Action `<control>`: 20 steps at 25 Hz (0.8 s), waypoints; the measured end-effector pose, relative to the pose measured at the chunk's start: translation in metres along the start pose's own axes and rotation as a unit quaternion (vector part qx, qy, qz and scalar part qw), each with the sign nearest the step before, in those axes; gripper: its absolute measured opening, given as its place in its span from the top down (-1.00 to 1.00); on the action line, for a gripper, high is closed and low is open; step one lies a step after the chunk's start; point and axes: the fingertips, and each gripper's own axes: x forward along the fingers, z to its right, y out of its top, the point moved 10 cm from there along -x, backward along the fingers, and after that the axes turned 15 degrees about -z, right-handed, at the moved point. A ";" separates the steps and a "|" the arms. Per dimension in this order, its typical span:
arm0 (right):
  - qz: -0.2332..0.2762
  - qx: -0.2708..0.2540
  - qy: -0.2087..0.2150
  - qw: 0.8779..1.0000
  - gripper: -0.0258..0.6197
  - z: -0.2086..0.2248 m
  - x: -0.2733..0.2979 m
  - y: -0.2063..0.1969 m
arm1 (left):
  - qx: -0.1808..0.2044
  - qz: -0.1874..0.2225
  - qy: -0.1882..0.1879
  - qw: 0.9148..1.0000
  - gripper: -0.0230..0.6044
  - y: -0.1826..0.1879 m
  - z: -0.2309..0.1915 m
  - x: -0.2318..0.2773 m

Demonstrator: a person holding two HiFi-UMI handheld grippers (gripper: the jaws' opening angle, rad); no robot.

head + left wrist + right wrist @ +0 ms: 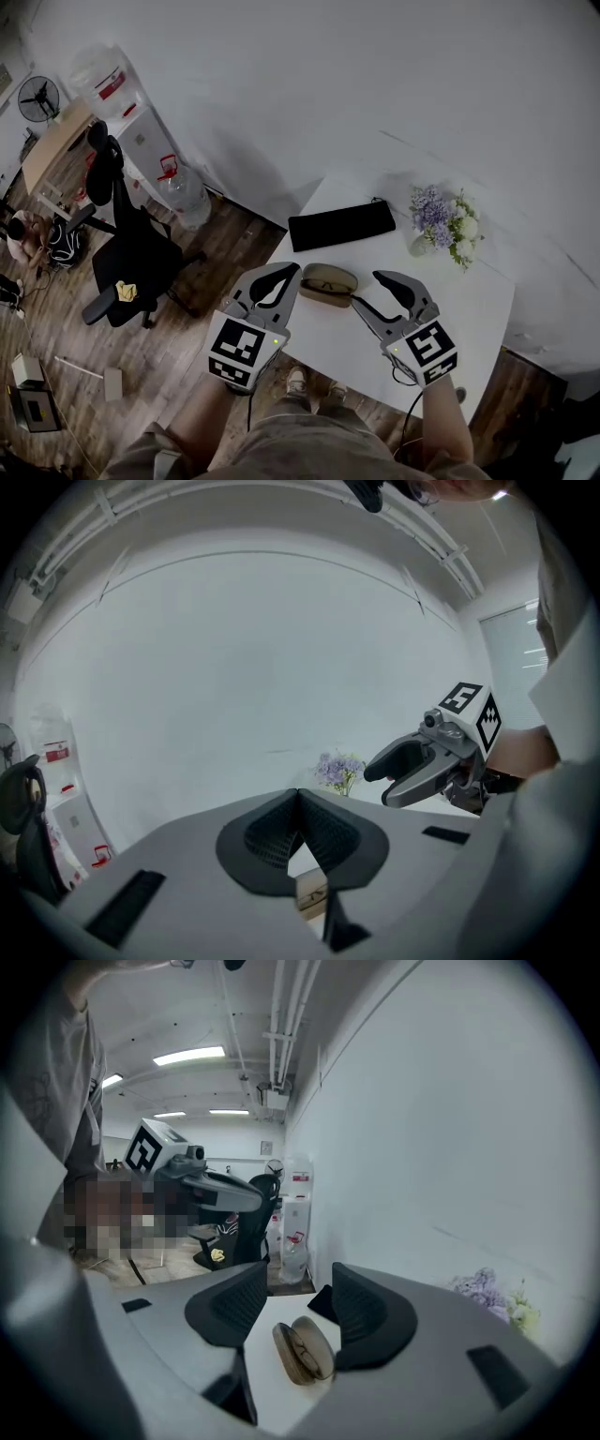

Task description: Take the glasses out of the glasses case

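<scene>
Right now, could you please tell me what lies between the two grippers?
The glasses case lies on the table between the left gripper and the right gripper, with the glasses visible inside; the head view shows this.

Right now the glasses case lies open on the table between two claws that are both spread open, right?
Not quite: only the right claw is spread open. The left claw is shut, tips touching on nothing, as the left gripper view shows. The glasses case does lie open on the table between them.
</scene>
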 end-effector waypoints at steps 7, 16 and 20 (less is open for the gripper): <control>-0.076 -0.025 0.050 0.996 0.21 0.022 0.087 -0.022 | -0.002 -0.059 -0.009 0.998 0.88 -0.027 -0.012 0.053; -0.171 -0.028 0.103 0.979 0.24 0.025 0.177 -0.067 | -0.032 -0.138 -0.031 0.989 0.88 -0.086 -0.023 0.120; -0.214 -0.044 0.108 0.970 0.24 0.025 0.206 -0.094 | -0.039 -0.184 -0.042 0.981 0.88 -0.117 -0.022 0.146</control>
